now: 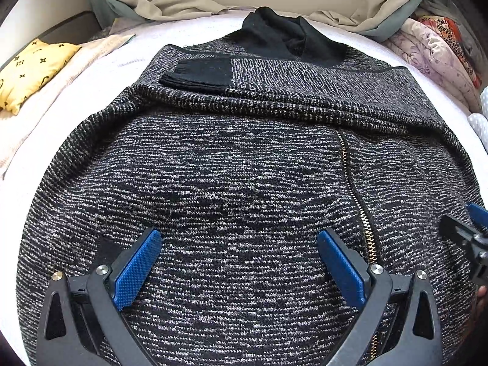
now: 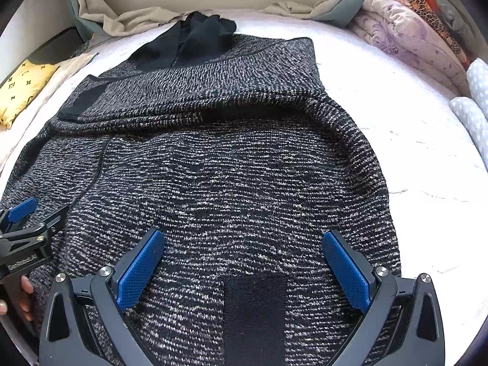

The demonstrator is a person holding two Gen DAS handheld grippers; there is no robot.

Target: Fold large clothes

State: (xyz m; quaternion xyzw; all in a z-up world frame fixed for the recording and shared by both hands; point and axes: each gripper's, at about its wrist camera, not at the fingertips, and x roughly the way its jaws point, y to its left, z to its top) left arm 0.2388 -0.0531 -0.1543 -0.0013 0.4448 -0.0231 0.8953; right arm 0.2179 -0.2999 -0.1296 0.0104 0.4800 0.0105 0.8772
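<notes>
A large black-and-white knit zip cardigan (image 1: pixel 231 164) lies spread on a white bed (image 1: pixel 100 70), also in the right wrist view (image 2: pixel 238 164). Both sleeves are folded across the chest; a black cuff (image 1: pixel 198 76) lies at the upper left. A black hood or collar (image 1: pixel 286 39) lies at the far end. A gold zipper (image 1: pixel 353 189) runs down the front. My left gripper (image 1: pixel 239 241) is open and empty over the lower body of the cardigan. My right gripper (image 2: pixel 244 244) is open and empty over the lower right part, above a black patch (image 2: pixel 256 311).
A yellow patterned cushion (image 1: pixel 30 70) lies at the left on a pale blanket. Crumpled beige and grey fabric (image 1: pixel 170 3) lies along the headboard. Folded floral quilts (image 2: pixel 408 33) are stacked at the right, with a polka-dot pillow (image 2: pixel 469 106) beside them.
</notes>
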